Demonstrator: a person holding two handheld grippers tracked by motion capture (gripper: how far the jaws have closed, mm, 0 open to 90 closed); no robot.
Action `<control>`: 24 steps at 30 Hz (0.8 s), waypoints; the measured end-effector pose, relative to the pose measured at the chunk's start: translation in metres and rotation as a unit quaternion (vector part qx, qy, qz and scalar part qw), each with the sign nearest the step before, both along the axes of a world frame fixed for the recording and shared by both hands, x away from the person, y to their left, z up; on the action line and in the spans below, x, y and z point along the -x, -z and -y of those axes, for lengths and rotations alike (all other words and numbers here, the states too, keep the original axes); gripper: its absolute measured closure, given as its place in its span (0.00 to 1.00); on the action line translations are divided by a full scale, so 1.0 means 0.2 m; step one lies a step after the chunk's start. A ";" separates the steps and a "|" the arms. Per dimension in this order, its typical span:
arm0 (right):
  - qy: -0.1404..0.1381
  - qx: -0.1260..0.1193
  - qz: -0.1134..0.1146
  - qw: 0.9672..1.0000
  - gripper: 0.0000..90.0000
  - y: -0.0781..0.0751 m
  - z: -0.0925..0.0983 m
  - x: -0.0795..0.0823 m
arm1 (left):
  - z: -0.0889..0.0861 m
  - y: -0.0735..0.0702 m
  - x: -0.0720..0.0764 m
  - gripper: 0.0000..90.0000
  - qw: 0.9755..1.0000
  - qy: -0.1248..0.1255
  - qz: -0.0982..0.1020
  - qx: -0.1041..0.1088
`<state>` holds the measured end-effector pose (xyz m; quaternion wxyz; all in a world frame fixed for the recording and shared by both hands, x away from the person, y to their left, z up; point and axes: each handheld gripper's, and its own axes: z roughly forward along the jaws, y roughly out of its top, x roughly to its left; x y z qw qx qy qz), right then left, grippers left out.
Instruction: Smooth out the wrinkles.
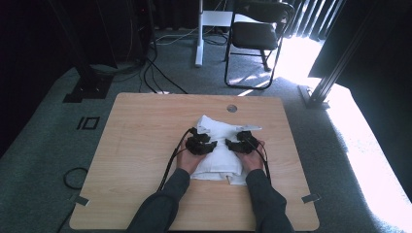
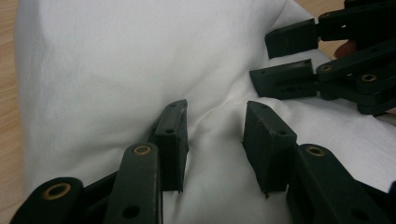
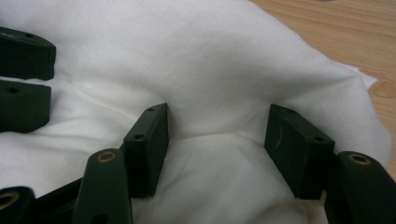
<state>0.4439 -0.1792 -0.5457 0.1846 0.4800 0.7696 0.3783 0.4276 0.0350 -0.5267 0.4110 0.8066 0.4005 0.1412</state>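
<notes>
Tool (image 2: 215, 140) astride white cloth (image 2: 140, 60) fold

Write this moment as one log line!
left hand-held gripper: open, on white cloth | right hand-held gripper: open, on cloth | table

No readable text anywhere, no labels, no brand marks, no numbers, no signs in the high view or either gripper view
</notes>
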 end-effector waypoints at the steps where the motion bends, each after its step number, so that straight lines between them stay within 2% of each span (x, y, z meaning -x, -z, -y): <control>1: -0.003 0.006 0.003 1.000 0.44 0.00 0.01 0.01 | 0.00 0.00 0.00 0.68 1.000 0.001 0.001 -0.002; 4: -0.011 0.015 0.007 1.000 0.43 0.00 0.04 0.05 | 0.00 0.00 0.01 0.68 1.000 0.004 0.003 -0.001; 8: -0.007 0.012 -0.011 1.000 0.41 0.02 0.12 0.13 | 0.01 0.00 0.02 0.68 1.000 0.002 0.007 -0.002; 10: -0.010 0.013 -0.015 1.000 0.41 0.02 0.13 0.14 | 0.01 0.00 0.02 0.68 1.000 -0.001 0.009 -0.001; 11: -0.006 0.027 -0.014 1.000 0.37 -0.01 0.15 0.18 | 0.01 0.00 0.03 0.68 1.000 -0.004 0.009 -0.002; 13: 0.002 0.028 0.017 0.999 0.33 -0.08 0.15 0.23 | 0.02 0.00 0.03 0.68 1.000 -0.011 0.010 -0.002; 14: -0.003 0.015 0.037 0.999 0.32 -0.11 0.14 0.26 | 0.03 0.00 0.04 0.68 1.000 -0.015 0.011 -0.003; 16: -0.034 -0.005 0.067 0.997 0.30 -0.16 0.10 0.31 | 0.04 0.00 0.04 0.68 1.000 -0.022 0.012 -0.005; 17: -0.057 -0.001 0.071 0.996 0.27 -0.17 0.07 0.33 | 0.05 0.00 0.04 0.68 1.000 -0.025 0.013 -0.006; 19: -0.088 0.026 0.061 0.994 0.26 -0.14 0.01 0.34 | 0.05 0.00 0.05 0.67 1.000 -0.026 0.015 -0.007; 21: -0.083 0.066 0.040 0.994 0.26 -0.08 -0.01 0.33 | 0.04 -0.01 0.04 0.66 1.000 -0.020 0.011 0.002; 24: -0.071 0.032 0.012 0.997 0.26 -0.02 0.04 0.30 | 0.02 -0.01 0.04 0.64 1.000 -0.007 0.009 0.016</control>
